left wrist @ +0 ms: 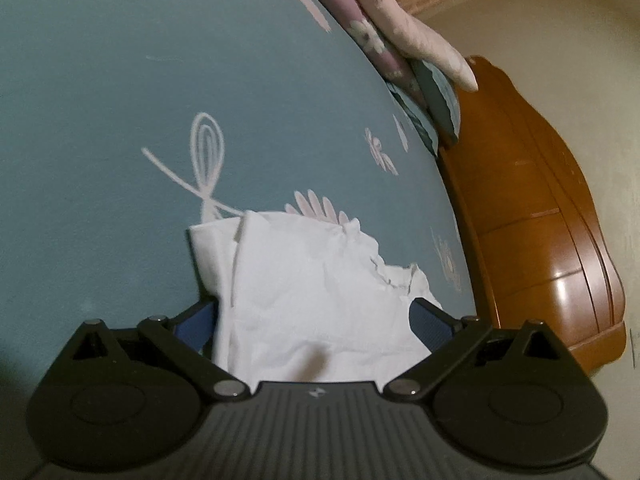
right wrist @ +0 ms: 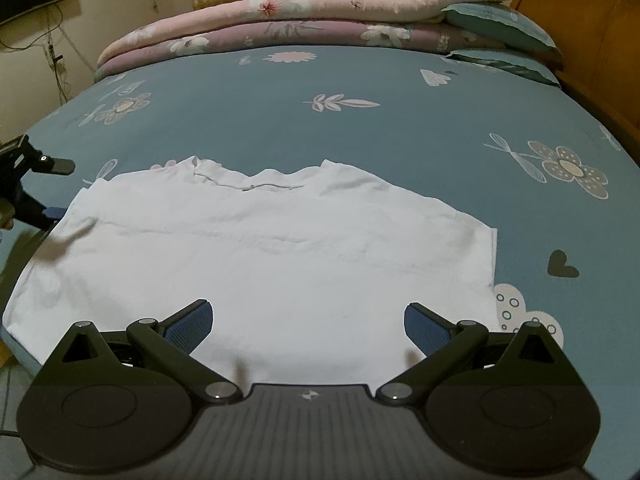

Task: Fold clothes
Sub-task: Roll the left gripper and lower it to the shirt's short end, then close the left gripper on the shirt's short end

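**K:** White cotton T-shirt [right wrist: 280, 264] lies flat on the blue floral bedsheet [right wrist: 360, 140], close to the bed's near edge. Right gripper [right wrist: 308, 322] sits just over the near hem, jaws spread wide, nothing between the blue pads [right wrist: 424, 326].

**M:** Left one?

**K:** Left gripper [left wrist: 314, 318] is at the shirt's left end. In its own view the jaws are wide too, with white cloth bunched between them, not pinched as far as I can see. From the right wrist view it shows at the far left [right wrist: 52, 210], at the edge of the fabric.

**M:** Long axis?

**K:** Runs left to right across the right camera. Neckline seam [right wrist: 248, 187] faces away, towards the stacked quilts [right wrist: 280, 28]. Right side edge [right wrist: 492, 256] is straight, no sleeve sticking out, so it may already be folded in. Can't confirm.

**M:** Stage?

**K:** Ambiguous. Fits a shirt spread out ready for folding, or one part-folded with sleeves tucked. Not a compact bundle either way.

**M:** Who's nearer to what?

**K:** Right covers the near hem, left covers the left edge. Shirt lies straight ahead of both. Beyond it: bare sheet, teal pillows [right wrist: 500, 28], wooden headboard [right wrist: 592, 20] far right.
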`<state>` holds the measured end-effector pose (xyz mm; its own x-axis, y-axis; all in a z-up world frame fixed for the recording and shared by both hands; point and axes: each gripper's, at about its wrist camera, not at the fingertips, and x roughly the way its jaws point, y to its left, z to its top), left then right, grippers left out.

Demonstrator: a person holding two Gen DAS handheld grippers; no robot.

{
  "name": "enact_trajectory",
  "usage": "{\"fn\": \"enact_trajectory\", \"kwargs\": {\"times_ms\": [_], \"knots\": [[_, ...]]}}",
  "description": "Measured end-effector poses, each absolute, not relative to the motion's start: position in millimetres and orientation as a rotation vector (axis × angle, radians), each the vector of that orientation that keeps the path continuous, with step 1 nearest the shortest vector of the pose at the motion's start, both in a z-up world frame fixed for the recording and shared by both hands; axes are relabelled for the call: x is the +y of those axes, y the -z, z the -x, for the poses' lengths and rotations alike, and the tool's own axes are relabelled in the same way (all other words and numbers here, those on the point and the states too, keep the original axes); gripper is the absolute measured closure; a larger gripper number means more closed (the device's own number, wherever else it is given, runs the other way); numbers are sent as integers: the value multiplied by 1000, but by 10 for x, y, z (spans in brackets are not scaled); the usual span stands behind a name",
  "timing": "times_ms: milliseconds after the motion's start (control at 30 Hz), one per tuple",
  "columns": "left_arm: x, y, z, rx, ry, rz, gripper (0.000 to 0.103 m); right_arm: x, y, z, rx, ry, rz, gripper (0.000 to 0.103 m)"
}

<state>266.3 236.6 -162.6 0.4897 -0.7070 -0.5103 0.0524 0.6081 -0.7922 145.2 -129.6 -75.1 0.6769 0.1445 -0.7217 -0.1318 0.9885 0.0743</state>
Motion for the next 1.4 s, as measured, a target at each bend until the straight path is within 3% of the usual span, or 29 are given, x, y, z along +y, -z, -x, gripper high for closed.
{"fn": "enact_trajectory", "kwargs": {"times_ms": [333, 733, 967, 1233, 1400], "knots": [[2388, 1725, -2012, 983, 650, 858, 4, -1311, 772, -1442, 824, -156, -31, 0], [2255, 1664, -2552, 980, 644, 831, 4, -1230, 640, -1375, 792, -157, -7, 0], [2203, 1728, -2089, 1031, 787, 829, 4, -1207, 668, -1408, 808, -178, 7, 0], [2186, 1648, -2432, 1011, 740, 813, 4, -1235, 682, -1407, 804, -171, -6, 0], [2194, 1623, -2313, 1017, 725, 700, 25, -1332, 709, -1402, 805, -145, -39, 0]]}}
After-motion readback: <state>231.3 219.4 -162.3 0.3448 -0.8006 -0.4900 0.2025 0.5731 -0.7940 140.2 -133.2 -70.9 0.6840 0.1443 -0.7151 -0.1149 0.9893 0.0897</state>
